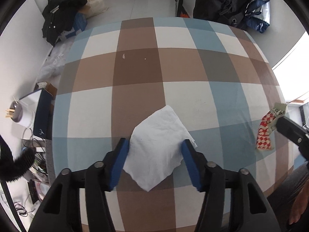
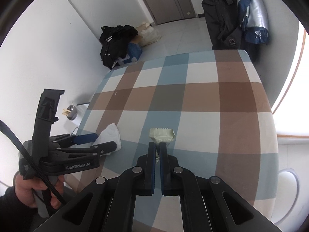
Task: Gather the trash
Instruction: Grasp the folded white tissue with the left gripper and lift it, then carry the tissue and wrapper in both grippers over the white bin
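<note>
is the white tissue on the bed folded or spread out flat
Folded, loosely. The white tissue shows doubled layers and a raised crease, lying on the checked bedsheet between the pads of the left gripper.

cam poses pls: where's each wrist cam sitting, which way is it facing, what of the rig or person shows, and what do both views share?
Left wrist: on the left gripper, looking steeply down at the checked bed cover; its blue pads flank a white tissue; the right gripper's tip holds a red-checked wrapper at the right edge.
Right wrist: on the right gripper, angled down across the bed, shut on the wrapper; the left gripper and the person's hand show at left.
Shared: cover, tissue, wrapper, black clothes pile.
</note>
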Demonstrator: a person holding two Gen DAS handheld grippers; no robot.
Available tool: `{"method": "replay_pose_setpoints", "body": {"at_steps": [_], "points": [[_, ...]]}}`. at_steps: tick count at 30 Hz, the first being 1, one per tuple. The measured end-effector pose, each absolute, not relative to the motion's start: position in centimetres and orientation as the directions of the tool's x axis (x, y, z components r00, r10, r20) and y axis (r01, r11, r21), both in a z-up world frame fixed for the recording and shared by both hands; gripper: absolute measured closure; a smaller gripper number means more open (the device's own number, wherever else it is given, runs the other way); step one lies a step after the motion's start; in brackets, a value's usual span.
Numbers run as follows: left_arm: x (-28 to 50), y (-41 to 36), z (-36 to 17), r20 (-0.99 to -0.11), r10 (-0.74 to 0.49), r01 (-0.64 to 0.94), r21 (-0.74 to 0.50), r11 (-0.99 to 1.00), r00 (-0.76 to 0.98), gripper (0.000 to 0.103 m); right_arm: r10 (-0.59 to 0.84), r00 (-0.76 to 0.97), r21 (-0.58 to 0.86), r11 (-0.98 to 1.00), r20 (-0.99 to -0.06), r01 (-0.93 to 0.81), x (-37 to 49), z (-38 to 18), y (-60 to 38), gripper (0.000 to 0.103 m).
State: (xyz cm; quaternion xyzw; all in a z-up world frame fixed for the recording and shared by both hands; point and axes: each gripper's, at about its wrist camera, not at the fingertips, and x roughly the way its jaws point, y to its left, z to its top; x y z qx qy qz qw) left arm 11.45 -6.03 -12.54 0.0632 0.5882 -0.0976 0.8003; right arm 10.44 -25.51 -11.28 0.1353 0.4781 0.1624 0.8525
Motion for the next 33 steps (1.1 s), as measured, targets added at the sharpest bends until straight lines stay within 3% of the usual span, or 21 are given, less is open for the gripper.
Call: {"method": "replay_pose_setpoints", "body": {"at_steps": [2, 7, 18, 33], "points": [[11.1, -6.2, -12.4, -0.953, -0.092, 0.244, -0.020, 0.970, 0.287, 0.076, 0.403, 0.492, 0.385, 0.912, -0.771, -0.143, 10.3, -11.2, -25.6, 0.100], [10.5, -7.1, -12.2, -0.952, -0.083, 0.283, 0.004, 0.959, 0.295, 0.099, 0.401, 0.493, 0.381, 0.913, -0.772, -0.146, 10.0, -11.0, -25.5, 0.100], [9.7, -5.9, -10.1, -0.922, -0.201, 0.250, -0.120, 0.961, 0.331, 0.101, 0.407, 0.513, 0.391, 0.909, -0.756, -0.144, 9.1, -10.4, -25.2, 0.100], [7.7, -5.4, -4.8, -0.863, -0.252, 0.267, -0.142, 0.953, 0.438, 0.101, 0.422, 0.609, 0.410, 0.896, -0.672, -0.168, 5.1, -5.2, -26.8, 0.100]]}}
